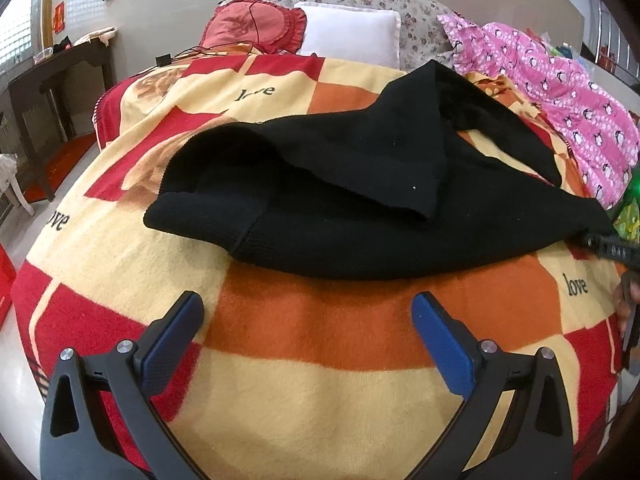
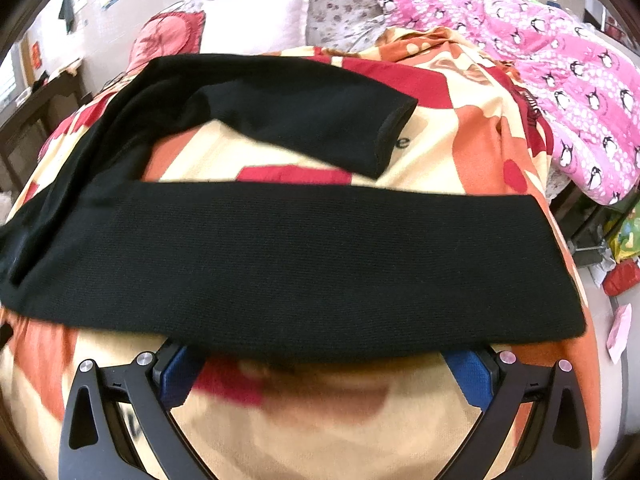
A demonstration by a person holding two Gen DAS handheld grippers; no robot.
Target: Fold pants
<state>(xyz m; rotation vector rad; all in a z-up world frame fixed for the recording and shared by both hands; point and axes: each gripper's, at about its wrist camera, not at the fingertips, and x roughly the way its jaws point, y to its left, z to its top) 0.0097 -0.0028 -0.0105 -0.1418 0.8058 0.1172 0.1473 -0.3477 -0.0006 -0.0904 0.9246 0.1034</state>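
Note:
Black knit pants (image 1: 360, 208) lie crumpled across a red, orange and cream checked blanket (image 1: 304, 392) on a bed. In the left wrist view, one leg is folded back over the other. My left gripper (image 1: 308, 312) hovers open just short of the pants' near edge, with nothing between its blue pads. In the right wrist view, one pant leg (image 2: 300, 264) stretches flat across the frame and the other leg (image 2: 304, 120) lies behind it. My right gripper (image 2: 324, 356) is open, its fingers wide apart and its tips hidden under that leg's near edge. The right gripper (image 1: 612, 246) also shows at the pants' right end.
A white pillow (image 1: 352, 32), a red frilled cushion (image 1: 256, 24) with a black cable, and a pink penguin-print quilt (image 1: 560, 92) lie at the head and right side of the bed. A dark wooden table (image 1: 56, 76) stands to the left. Clutter lies on the floor (image 2: 620, 272) at the right.

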